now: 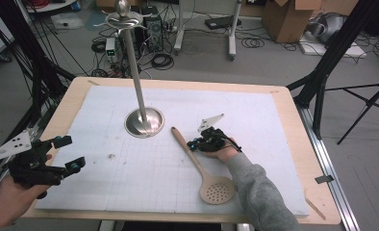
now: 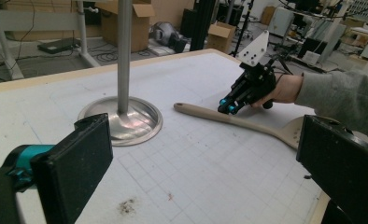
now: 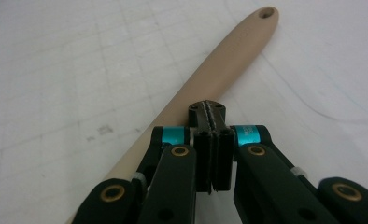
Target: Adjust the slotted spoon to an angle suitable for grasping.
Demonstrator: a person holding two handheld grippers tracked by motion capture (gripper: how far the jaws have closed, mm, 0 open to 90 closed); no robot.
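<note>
A beige slotted spoon (image 1: 200, 166) lies on the white gridded mat (image 1: 264, 120), with its handle towards the metal stand and its perforated bowl near the front. My right gripper (image 1: 194, 144) is shut, jaws pressed together with nothing between them. Its tip points down at the upper handle; I cannot tell if it touches. In the right gripper view the closed tip (image 3: 209, 112) sits over the spoon handle (image 3: 224, 65). My left gripper (image 1: 71, 153) stands open at the table's left edge, holding nothing. In its own view the left gripper (image 2: 201, 158) faces the spoon (image 2: 247, 123) and the right gripper (image 2: 228, 108).
A metal stand (image 1: 144, 122) with a round base, a tall pole and curved hooks at the top (image 1: 122, 19) rises left of the spoon's handle end. A small dirt smudge (image 1: 112, 156) marks the mat. The wooden table rim (image 1: 293, 125) borders the mat; cables and boxes lie on the floor beyond.
</note>
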